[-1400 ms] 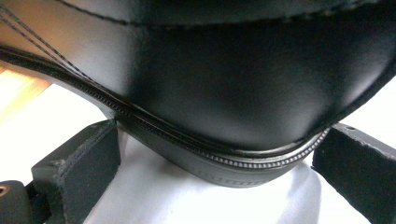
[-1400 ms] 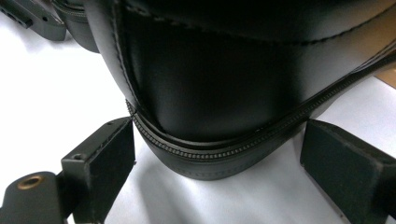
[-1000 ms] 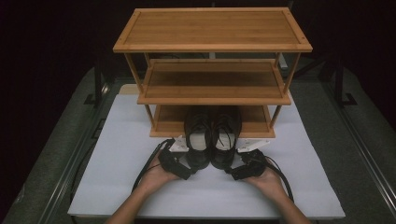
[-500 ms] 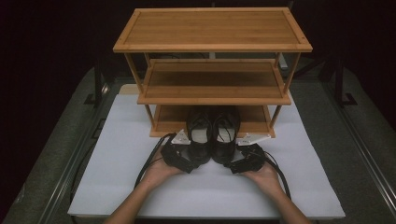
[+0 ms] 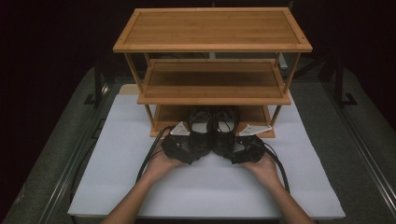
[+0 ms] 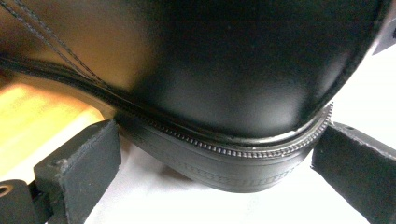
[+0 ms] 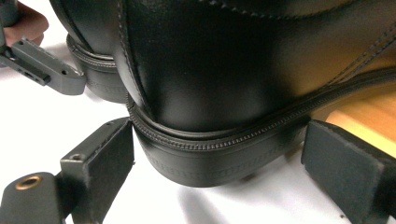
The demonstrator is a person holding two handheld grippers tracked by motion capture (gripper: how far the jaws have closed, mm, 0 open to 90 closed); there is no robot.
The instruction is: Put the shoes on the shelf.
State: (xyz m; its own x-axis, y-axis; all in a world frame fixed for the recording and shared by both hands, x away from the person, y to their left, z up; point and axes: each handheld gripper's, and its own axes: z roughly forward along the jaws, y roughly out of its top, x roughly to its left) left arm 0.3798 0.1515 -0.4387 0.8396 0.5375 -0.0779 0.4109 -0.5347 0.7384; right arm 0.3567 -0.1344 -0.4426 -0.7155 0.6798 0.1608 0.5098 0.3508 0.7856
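Resting partly on the lowest shelf of the bamboo rack [image 5: 212, 44], two black shoes stand side by side with their heels projecting toward the person over the white mat [image 5: 116, 154]. Left shoe [image 5: 200, 133]: its heel sits between the jaws of the left gripper [image 5: 184, 148], held in the left hand [image 5: 161, 163]. In the left gripper view the jaws stand wide apart, one pad on each side of the heel of the left shoe [image 6: 224, 84]; the left pad is just beside the sole rim and the right pad is at the rim, contact cannot be confirmed. Right shoe [image 5: 225, 133]: its heel sits between the jaws of the right gripper [image 5: 240, 151], held in the right hand [image 5: 264, 168]. In the right gripper view the jaws are likewise spread, flanking the heel of the right shoe [image 7: 224, 93] with the left pad just beside the sole edge and the right pad slightly clear of it. Bamboo shelf edge is visible beside each heel in both gripper views. The rack's two upper shelves stand above the shoes.
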